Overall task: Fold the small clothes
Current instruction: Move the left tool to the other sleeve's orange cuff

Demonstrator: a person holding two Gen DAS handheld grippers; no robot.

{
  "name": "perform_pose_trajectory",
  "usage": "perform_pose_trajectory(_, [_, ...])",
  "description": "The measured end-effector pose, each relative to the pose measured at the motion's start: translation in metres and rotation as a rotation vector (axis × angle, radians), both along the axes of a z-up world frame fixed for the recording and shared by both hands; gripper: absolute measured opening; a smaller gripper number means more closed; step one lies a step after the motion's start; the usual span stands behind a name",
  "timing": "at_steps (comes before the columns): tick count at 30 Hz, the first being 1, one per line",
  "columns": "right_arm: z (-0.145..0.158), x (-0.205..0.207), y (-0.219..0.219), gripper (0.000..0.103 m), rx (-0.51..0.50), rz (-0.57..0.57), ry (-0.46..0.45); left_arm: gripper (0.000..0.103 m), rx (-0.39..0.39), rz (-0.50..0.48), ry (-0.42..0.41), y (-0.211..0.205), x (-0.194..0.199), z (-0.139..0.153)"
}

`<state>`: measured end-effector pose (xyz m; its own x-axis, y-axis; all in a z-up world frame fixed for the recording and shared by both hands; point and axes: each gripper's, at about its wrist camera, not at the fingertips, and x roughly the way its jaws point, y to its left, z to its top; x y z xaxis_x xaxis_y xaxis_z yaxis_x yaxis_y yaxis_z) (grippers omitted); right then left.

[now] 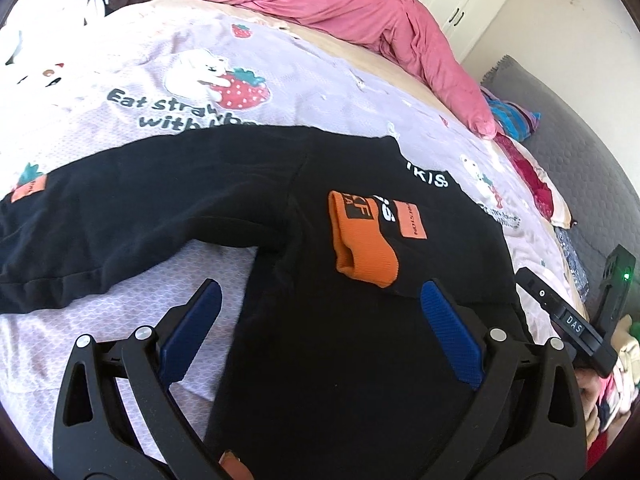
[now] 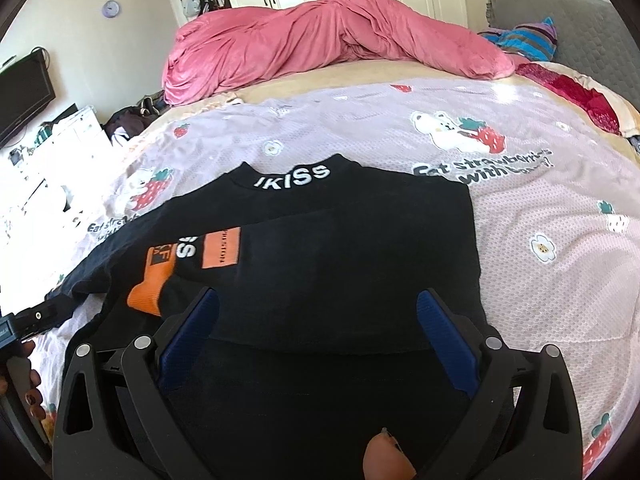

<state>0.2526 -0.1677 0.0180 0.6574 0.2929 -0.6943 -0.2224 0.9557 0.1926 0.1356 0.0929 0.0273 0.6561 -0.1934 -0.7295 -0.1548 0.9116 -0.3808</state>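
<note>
A small black sweater with an "IKISS" collar lies flat on the bed. One sleeve is folded across its body and ends in an orange cuff, also in the right wrist view. The other sleeve stretches out to the left. My left gripper hovers open over the sweater near the cuff, with nothing pinched between its blue pads. My right gripper stands open above the sweater's lower body, holding nothing.
The sweater rests on a lilac strawberry-print blanket. A bunched pink duvet lies across the far side of the bed. A grey headboard and striped cloth sit at the right. White cabinets stand beside the bed's left edge.
</note>
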Motion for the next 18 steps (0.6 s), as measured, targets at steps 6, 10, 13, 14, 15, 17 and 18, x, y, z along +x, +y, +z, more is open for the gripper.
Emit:
perform_pose_trajectory(6, [0.005, -0.006, 0.014, 0.099, 0.001, 0.030, -0.022, 0.094, 0.021, 0.034, -0.022, 0.009, -0.008, 0.007])
perform_pose_trajectory(10, [0.009, -0.010, 0.030, 0.099, -0.008, 0.065, -0.040, 0.094, 0.019, 0.068, -0.025, 0.020, -0.015, 0.007])
perform_pose_trajectory(13, [0.009, -0.014, 0.044, 0.099, -0.015, 0.095, -0.045, 0.094, 0.018, 0.103, -0.022, 0.031, -0.021, 0.006])
perform_pose_trajectory(14, [0.010, -0.015, 0.049, 0.099, -0.018, 0.104, -0.048, 0.094, 0.016, 0.115, -0.022, 0.035, -0.023, 0.005])
perform_pose_trajectory(15, [0.010, -0.016, 0.053, 0.099, -0.019, 0.110, -0.050, 0.094, 0.014, 0.128, -0.020, 0.040, -0.025, 0.004])
perform_pose_trajectory(17, [0.010, -0.019, 0.063, 0.099, -0.022, 0.130, -0.051, 0.094, 0.008, 0.152, -0.014, 0.048, -0.029, 0.002])
perform_pose_trajectory(18, [0.010, -0.021, 0.067, 0.099, -0.023, 0.138, -0.053, 0.094, 0.000, 0.161, -0.014, 0.051, -0.031, 0.001])
